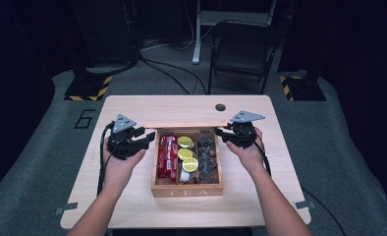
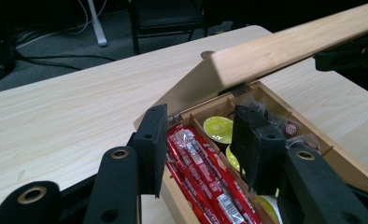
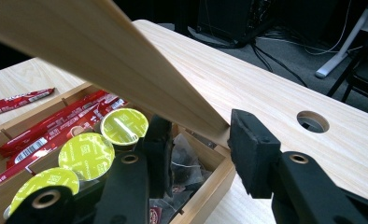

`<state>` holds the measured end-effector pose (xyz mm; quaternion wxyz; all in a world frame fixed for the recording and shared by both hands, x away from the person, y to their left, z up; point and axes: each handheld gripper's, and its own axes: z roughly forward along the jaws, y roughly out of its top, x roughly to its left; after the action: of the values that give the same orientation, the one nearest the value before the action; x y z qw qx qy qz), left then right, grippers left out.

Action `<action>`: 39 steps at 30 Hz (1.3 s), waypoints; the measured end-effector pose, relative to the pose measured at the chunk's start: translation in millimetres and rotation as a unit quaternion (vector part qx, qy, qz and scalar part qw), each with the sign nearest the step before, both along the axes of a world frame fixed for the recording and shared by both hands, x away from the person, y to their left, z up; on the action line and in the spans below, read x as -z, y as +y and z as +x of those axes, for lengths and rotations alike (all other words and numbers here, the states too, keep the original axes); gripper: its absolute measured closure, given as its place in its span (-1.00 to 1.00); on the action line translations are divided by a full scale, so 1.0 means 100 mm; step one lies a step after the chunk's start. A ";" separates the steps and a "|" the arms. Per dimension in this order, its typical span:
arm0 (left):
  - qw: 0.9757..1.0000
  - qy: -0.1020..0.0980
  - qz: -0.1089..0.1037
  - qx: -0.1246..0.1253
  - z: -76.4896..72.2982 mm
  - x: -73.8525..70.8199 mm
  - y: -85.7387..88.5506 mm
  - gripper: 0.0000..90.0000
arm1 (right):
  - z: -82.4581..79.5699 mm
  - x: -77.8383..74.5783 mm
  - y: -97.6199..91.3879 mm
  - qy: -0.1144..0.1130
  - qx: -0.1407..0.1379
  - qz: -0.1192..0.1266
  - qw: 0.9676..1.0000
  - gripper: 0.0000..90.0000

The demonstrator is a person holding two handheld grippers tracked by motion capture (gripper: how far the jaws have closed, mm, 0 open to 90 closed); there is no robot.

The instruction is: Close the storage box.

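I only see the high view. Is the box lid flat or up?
Observer: Up. In the left gripper view the lid tilts over the open box.
Operator: What's holding it?
Observer: In the right gripper view, the lid's corner sits between the jaws of the right hand-held gripper. I cannot tell if they pinch it.
Operator: Is anything outside the box?
Observer: Yes, the right gripper view shows one red packet on the table beside the box.
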<state>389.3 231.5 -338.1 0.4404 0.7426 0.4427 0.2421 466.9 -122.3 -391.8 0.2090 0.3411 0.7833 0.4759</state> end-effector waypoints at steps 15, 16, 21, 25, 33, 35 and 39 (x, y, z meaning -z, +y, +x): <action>1.000 -0.013 0.013 -0.013 -0.01 -0.08 -0.06 0.38 | -0.01 0.00 0.00 -0.001 0.000 -0.001 1.000 0.33; 1.000 -0.014 0.013 -0.013 -0.01 -0.08 -0.06 0.38 | -0.01 0.01 0.00 0.001 0.000 0.001 1.000 0.33; 1.000 -0.022 0.013 -0.016 0.00 -0.07 -0.07 0.38 | -0.04 0.00 -0.02 0.002 0.003 0.002 1.000 0.38; 0.999 -0.028 0.010 -0.015 -0.01 -0.05 -0.06 0.38 | -0.09 -0.03 -0.05 0.003 0.008 0.007 1.000 0.34; 1.000 -0.029 0.000 -0.005 0.03 -0.06 -0.03 0.38 | -0.19 -0.11 -0.06 0.005 0.013 0.005 1.000 0.23; 1.000 -0.029 0.000 -0.001 0.03 -0.06 -0.02 0.37 | -0.23 -0.19 -0.08 0.001 0.013 0.014 1.000 0.21; 1.000 -0.029 0.002 0.004 0.03 -0.06 -0.01 0.37 | -0.27 -0.26 -0.07 -0.006 0.009 0.016 1.000 0.21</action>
<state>392.7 230.6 -332.6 0.4526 0.7378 0.4261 0.2630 440.2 -129.7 -366.2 0.2128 0.3488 0.7710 0.4884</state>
